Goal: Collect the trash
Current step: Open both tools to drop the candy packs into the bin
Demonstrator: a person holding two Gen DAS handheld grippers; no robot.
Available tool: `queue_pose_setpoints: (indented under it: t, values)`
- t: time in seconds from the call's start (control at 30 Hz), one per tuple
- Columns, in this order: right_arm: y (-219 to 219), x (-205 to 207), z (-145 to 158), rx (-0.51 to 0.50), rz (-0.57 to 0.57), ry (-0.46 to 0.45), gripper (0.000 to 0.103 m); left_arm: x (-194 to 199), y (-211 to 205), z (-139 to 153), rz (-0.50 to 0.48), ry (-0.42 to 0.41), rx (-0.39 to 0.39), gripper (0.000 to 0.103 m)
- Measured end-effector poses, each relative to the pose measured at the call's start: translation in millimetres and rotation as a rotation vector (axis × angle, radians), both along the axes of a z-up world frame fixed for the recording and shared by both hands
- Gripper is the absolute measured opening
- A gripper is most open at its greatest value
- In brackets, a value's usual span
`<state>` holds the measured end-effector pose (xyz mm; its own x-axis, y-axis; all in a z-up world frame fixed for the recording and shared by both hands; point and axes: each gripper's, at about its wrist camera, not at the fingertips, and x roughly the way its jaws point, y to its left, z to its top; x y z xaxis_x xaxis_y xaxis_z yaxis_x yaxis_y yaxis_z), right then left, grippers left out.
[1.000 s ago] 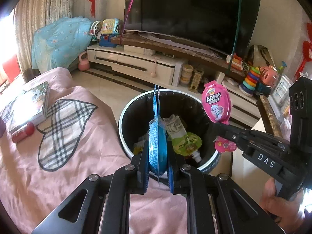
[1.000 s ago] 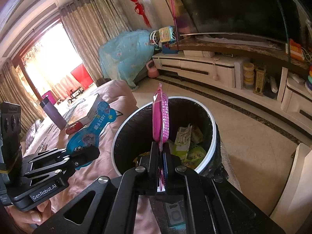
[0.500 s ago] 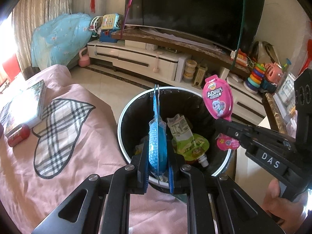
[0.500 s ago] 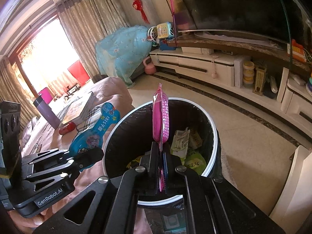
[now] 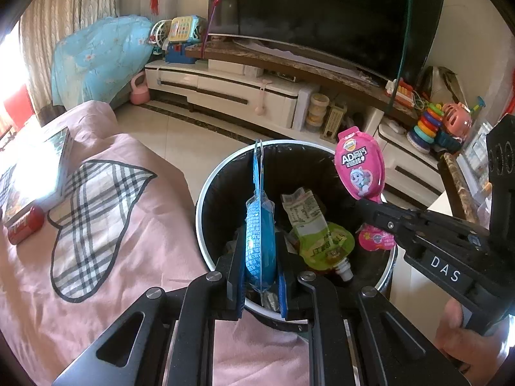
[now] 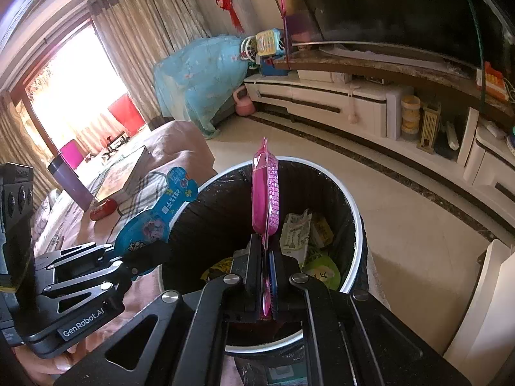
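Note:
My left gripper [image 5: 260, 284] is shut on a blue snack pouch [image 5: 260, 244], held edge-on over the near rim of a round bin [image 5: 206, 193] lined with a black bag. The same blue pouch [image 6: 154, 218] and the left gripper [image 6: 141, 262] show at the left of the right wrist view. My right gripper [image 6: 266, 276] is shut on a pink snack pouch [image 6: 265, 199], also over the bin [image 6: 354, 212]. From the left wrist view, the pink pouch [image 5: 360, 170] stands up from the right gripper [image 5: 367, 207] above the bin's right side. Green and white wrappers [image 5: 322, 241] lie inside.
A pink cover with a plaid heart [image 5: 93, 218] lies left of the bin, bearing a book [image 5: 38, 170], a red can [image 5: 25, 225] and a purple cup [image 6: 69, 183]. A white TV cabinet [image 5: 231, 93] and toys line the far wall. A hand [image 5: 463, 350] grips the right tool.
Both grippers have moved a little closer to the bin and lower, so the bin looks larger and nearer. Both pouches stay gripped as before.

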<state>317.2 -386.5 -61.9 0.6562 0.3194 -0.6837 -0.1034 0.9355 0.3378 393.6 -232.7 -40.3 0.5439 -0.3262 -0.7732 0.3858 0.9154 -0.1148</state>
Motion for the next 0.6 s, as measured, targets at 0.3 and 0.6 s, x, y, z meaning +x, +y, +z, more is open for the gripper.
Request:
queue_pose_setpoints:
  t: [0.3, 0.6]
  values:
    - [3.9, 6.9, -3.8, -0.012, 0.006, 0.020, 0.004, 6.9, -3.8, -2.9, 0.000, 0.013, 0.010, 0.014]
    - [3.3, 9.0, -3.4, -0.016, 0.003, 0.023, 0.004, 9.9, -6.2, -4.7, -0.003, 0.016, 0.017, 0.014]
